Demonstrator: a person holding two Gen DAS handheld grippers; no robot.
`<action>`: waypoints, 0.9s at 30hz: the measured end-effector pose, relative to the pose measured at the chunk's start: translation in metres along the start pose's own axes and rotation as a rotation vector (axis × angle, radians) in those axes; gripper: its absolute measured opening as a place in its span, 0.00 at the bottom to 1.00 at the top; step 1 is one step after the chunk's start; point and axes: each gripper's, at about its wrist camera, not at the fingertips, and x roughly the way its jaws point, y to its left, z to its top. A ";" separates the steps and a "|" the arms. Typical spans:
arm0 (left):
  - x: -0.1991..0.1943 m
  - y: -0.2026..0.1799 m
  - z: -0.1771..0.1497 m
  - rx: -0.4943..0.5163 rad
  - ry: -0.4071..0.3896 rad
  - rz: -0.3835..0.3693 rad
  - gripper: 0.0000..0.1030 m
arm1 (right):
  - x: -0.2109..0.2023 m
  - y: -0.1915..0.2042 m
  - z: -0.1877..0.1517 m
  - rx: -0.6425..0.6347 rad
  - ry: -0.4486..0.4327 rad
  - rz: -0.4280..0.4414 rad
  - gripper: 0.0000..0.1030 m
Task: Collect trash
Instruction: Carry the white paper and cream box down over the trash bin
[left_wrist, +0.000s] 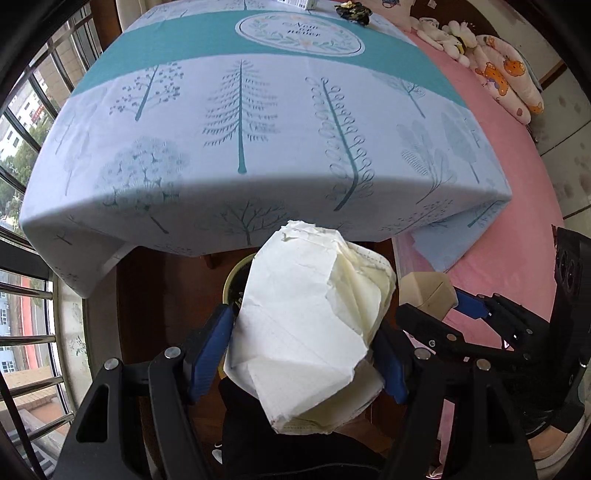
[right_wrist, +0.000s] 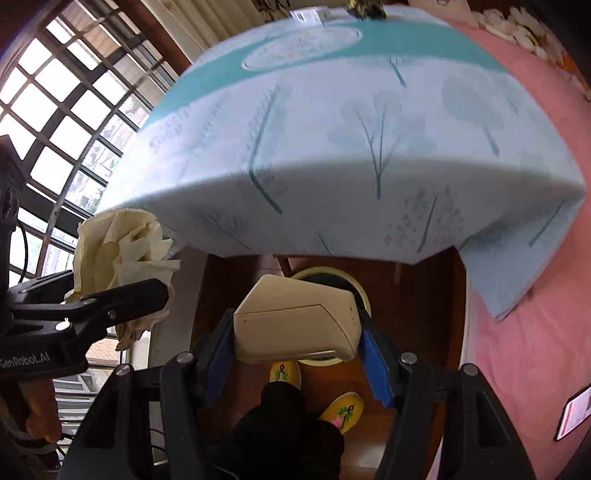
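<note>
My left gripper (left_wrist: 306, 347) is shut on a big wad of crumpled white tissue (left_wrist: 314, 332), held in front of the table's near edge above a yellow-rimmed trash bin (left_wrist: 236, 275) on the floor. My right gripper (right_wrist: 299, 339) is shut on a small beige carton (right_wrist: 299, 325) and holds it over the same bin (right_wrist: 360, 291). In the left wrist view the right gripper (left_wrist: 458, 306) with the carton (left_wrist: 424, 295) sits just right of the tissue. In the right wrist view the left gripper (right_wrist: 122, 295) and tissue (right_wrist: 122, 254) show at the left. A dark crumpled wrapper (left_wrist: 352, 11) lies at the table's far end.
The table (left_wrist: 258, 110) has a pale blue and teal tree-print cloth that hangs over its near edge. A pink bed (left_wrist: 517, 184) with soft toys (left_wrist: 454, 37) runs along the right. Barred windows (left_wrist: 37, 110) stand at the left. My yellow slippers (right_wrist: 343, 410) are on the wood floor below.
</note>
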 end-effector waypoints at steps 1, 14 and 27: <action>0.013 0.003 -0.002 -0.001 0.007 0.002 0.68 | 0.010 -0.003 -0.003 0.007 0.013 -0.005 0.61; 0.177 0.023 -0.010 0.018 0.074 -0.047 0.70 | 0.142 -0.051 -0.027 0.044 0.113 -0.087 0.61; 0.273 0.049 -0.031 0.031 0.112 0.028 0.98 | 0.236 -0.081 -0.043 0.078 0.172 -0.121 0.61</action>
